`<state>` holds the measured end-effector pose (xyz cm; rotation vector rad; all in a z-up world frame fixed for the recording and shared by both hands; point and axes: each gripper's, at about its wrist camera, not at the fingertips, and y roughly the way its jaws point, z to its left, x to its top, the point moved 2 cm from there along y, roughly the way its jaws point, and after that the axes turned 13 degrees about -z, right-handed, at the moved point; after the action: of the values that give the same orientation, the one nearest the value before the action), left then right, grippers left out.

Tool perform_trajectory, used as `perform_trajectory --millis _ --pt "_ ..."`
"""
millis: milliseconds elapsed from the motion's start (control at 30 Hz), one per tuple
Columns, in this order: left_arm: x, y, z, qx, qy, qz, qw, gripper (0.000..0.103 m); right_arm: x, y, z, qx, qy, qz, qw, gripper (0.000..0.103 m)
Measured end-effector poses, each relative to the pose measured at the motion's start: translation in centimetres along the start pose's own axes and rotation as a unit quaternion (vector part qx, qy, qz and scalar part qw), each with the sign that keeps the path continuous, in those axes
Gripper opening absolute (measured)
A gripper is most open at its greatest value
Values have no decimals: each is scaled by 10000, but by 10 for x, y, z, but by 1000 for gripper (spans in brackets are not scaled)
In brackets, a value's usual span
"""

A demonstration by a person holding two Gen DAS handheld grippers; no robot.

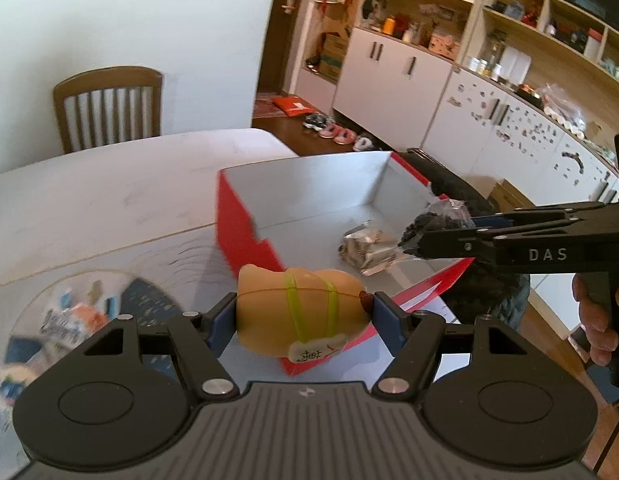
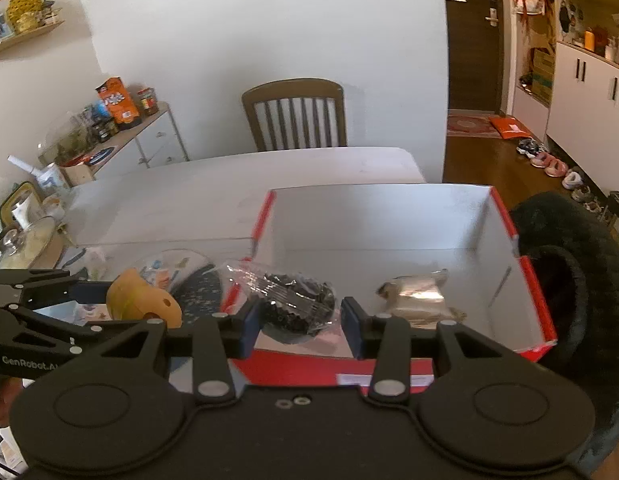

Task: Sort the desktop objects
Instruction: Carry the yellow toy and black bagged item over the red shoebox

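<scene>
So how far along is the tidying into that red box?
One silvery packet already lies in the red box. The left gripper holds a tan toy, the right gripper a bag of dark bits, both near the box. More clutter is left on the table.

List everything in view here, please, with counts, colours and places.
box: 1, red outside, white inside, on table
table: 1, white
silver packet: 1, in box
toy: 1, tan, green bands, in left gripper
dark bag: 1, clear wrap, in right gripper
glass plate: 1, left of box
chair: 1, brown, behind table
left gripper: black, jaws on toy
right gripper: black, jaws on dark bag
hand: 1, on right gripper's handle
</scene>
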<state>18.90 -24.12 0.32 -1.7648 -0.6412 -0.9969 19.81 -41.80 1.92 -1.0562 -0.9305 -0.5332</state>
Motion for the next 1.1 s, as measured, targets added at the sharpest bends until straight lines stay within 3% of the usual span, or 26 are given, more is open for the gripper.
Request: perform_trajectory --millis 367,633,1100 --pt "16 64 -22 -111 85 337 9993 71 14 21 -48 -166 17 95 9998 42" --pt "16 106 -42 -187 574 640 9961 71 21 54 -71 -182 111 281 9994 42" --pt "-5 150 -46 55 1284 1141 9851 71 13 128 -76 21 -124 767 9970 42"
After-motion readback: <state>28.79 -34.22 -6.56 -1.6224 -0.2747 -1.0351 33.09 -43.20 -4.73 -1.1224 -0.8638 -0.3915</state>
